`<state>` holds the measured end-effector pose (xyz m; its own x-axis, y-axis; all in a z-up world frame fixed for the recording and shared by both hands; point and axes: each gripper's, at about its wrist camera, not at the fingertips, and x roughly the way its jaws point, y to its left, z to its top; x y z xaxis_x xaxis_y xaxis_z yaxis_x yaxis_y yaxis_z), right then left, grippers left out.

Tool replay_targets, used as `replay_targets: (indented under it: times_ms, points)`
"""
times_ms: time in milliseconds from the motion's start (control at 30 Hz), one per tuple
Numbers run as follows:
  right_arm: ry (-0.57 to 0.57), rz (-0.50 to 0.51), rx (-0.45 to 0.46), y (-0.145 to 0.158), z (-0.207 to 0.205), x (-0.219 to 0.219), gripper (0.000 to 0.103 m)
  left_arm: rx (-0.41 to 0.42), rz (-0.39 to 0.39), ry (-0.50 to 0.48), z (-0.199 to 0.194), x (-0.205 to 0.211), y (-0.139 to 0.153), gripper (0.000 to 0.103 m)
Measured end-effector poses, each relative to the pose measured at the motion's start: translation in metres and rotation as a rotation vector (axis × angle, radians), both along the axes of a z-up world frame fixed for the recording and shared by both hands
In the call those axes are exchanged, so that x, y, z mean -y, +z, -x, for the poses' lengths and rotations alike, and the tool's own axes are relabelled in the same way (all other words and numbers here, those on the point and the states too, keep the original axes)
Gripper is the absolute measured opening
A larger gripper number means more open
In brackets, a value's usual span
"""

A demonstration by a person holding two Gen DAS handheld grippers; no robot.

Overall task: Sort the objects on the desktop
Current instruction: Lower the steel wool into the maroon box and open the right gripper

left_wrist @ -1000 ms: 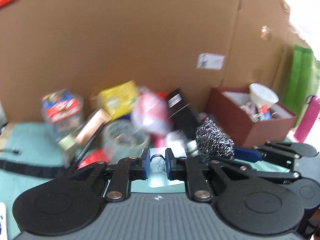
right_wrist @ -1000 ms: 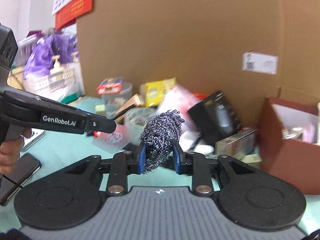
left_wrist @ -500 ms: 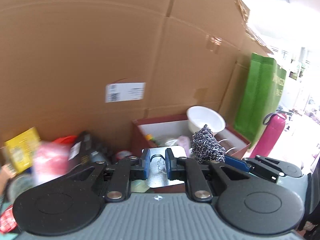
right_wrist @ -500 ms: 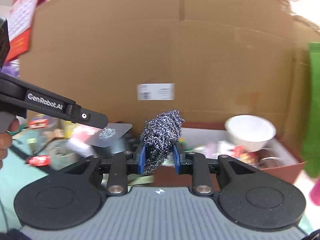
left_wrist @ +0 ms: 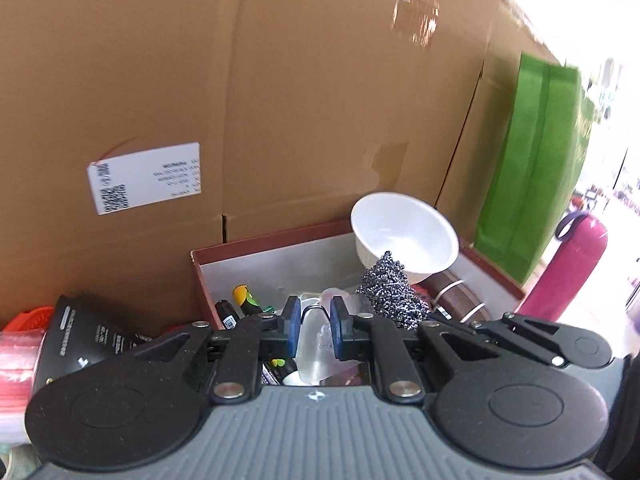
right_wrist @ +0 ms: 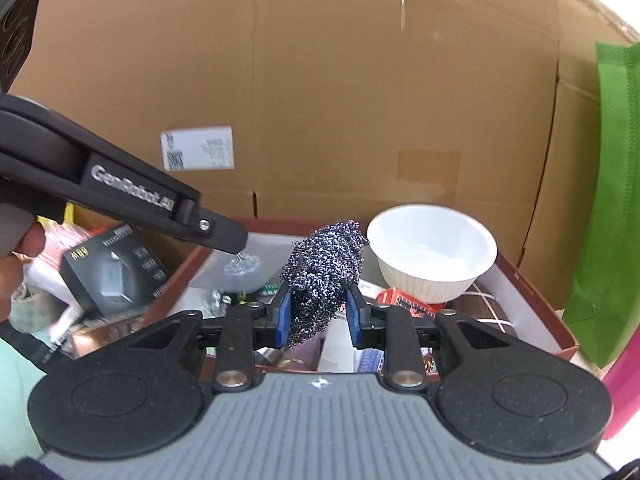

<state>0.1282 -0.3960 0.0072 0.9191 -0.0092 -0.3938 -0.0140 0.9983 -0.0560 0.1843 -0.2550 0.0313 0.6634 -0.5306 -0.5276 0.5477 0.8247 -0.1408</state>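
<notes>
My right gripper [right_wrist: 319,320] is shut on a steel wool scourer [right_wrist: 324,272] and holds it above the dark red box [right_wrist: 532,292]. The scourer also shows in the left wrist view [left_wrist: 390,294]. My left gripper [left_wrist: 314,330] is shut on a small clear plastic packet [left_wrist: 316,348] and holds it over the same box [left_wrist: 256,248]; the packet also shows in the right wrist view [right_wrist: 242,266]. The box holds a white bowl [right_wrist: 432,252], markers [left_wrist: 244,300] and several small items.
A big cardboard wall [right_wrist: 340,100] stands right behind the box. A green bag [right_wrist: 612,200] and a pink bottle [left_wrist: 568,264] stand to the right. A black carton [right_wrist: 112,268] and red packaging [left_wrist: 16,356] lie to the left of the box.
Both grippers have swung right from the cluttered pile to above the dark red box, carrying the scourer and the clear packet. Both stay shut on them.
</notes>
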Motion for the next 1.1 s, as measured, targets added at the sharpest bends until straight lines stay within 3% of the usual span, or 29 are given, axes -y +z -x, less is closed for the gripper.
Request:
replay_targets:
  times_ms: [300,433,500,567,700,833,933,1000,1100]
  points:
    - [0.013,-0.008,-0.116,-0.009,-0.025,0.002,0.028,-0.016,-0.081,0.001,-0.011,0.01,-0.018,0.015]
    - [0.007,0.006,-0.125,-0.011,-0.025,0.0,0.036,-0.006,-0.098,0.004,-0.011,0.011,-0.021,0.016]
    - [0.003,0.004,-0.132,-0.01,-0.027,0.001,0.039,0.017,-0.107,0.012,-0.009,0.012,-0.021,0.027]
    - [0.001,0.008,-0.13,-0.011,-0.027,0.001,0.044,0.039,-0.108,0.018,-0.007,0.011,-0.02,0.046]
    - [0.0,0.044,-0.123,-0.013,-0.025,-0.001,0.049,0.069,-0.107,0.019,-0.003,0.009,-0.018,0.053]
    - [-0.007,0.068,-0.111,-0.014,-0.023,-0.003,0.057,0.089,-0.086,0.019,0.001,0.006,-0.016,0.072]
    - [-0.013,0.065,-0.101,-0.013,-0.021,-0.003,0.078,0.116,-0.065,0.022,0.005,0.004,-0.015,0.085]
    - [-0.029,0.071,-0.082,-0.012,-0.018,-0.004,0.085,0.13,-0.045,0.029,0.008,0.002,-0.013,0.089]
    - [-0.04,0.092,-0.058,-0.011,-0.013,-0.006,0.086,0.131,-0.014,0.041,0.011,-0.002,-0.009,0.097]
